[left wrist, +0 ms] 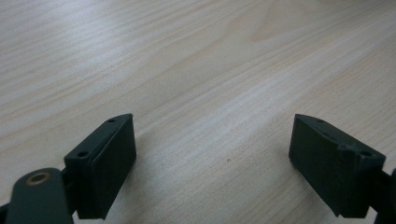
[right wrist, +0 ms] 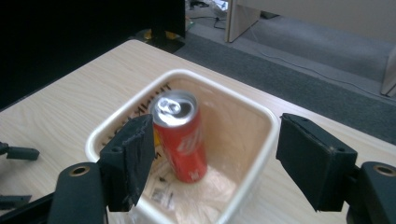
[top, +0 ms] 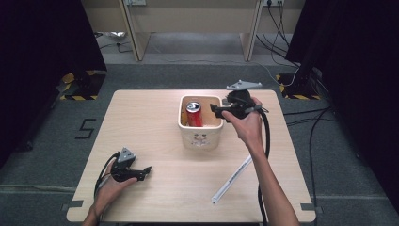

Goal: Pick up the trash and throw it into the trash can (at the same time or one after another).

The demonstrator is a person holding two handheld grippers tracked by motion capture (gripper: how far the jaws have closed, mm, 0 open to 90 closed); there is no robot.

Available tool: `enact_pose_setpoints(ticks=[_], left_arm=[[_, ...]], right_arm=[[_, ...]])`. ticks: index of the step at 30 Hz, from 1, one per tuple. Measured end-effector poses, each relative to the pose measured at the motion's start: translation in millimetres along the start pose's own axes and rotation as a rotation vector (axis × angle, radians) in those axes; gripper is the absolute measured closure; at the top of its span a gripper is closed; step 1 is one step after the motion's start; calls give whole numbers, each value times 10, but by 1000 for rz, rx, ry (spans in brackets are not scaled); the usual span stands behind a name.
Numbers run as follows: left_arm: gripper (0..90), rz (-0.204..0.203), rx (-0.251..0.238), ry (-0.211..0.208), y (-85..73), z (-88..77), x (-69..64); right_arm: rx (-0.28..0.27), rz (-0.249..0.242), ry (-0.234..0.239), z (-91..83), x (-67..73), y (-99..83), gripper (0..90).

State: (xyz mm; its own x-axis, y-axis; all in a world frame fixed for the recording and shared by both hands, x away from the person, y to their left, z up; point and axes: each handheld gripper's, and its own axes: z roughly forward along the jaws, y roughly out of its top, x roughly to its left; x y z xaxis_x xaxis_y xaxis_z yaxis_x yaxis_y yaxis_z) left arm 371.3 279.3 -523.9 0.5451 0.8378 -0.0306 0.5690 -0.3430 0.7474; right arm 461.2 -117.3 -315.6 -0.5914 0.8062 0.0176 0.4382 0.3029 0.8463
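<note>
Can is in the bin, so clear out.
Lift your right gripper [top: 215, 109], jaws wide and empty, off the red aluminium drink can [right wrist: 180, 135] standing in the cream plastic bin [top: 201, 136] near the table's far edge; left gripper [top: 143, 172] rests wide, empty.

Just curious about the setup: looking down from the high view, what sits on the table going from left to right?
Left tongs → red can standing in the cream bin → white tube → right tongs, open beside the bin.

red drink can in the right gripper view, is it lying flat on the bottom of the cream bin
No, the red drink can stands nearly upright inside the cream plastic bin, its silver top facing up.
</note>
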Motion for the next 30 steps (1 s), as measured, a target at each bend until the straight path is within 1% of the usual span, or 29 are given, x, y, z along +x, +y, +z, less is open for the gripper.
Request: enact_pose_setpoints(ticks=[2, 4, 9, 11, 15, 19, 23, 25, 27, 30], left_arm=[[144, 0, -1, 0, 0, 1, 0], [143, 1, 1, 1, 1, 0, -2], [143, 0, 2, 2, 1, 0, -2], [143, -1, 0, 3, 0, 1, -1], [143, 0, 2, 3, 1, 0, -1], [143, -1, 0, 5, 0, 2, -2], [143, 1, 2, 5, 0, 1, 0], [143, 4, 4, 5, 0, -1, 1], [143, 2, 3, 5, 0, 0, 0], [143, 0, 2, 5, 0, 0, -1]], right_arm=[[7, 4, -4, -73, -43, -112, 281], [12, 19, -14, -137, -90, -230, 281], [30, 19, -66, -289, -179, -520, 281], [35, 33, -69, -340, -204, -646, 281], [63, 44, -82, -403, -233, -900, 279], [90, 30, -101, -435, -214, -1074, 278], [118, 13, -120, -440, -157, -1230, 279], [128, 16, -123, -424, -136, -1301, 279], [150, 20, -128, -389, -116, -1406, 279], [178, 38, -112, -347, -103, -1555, 279]])
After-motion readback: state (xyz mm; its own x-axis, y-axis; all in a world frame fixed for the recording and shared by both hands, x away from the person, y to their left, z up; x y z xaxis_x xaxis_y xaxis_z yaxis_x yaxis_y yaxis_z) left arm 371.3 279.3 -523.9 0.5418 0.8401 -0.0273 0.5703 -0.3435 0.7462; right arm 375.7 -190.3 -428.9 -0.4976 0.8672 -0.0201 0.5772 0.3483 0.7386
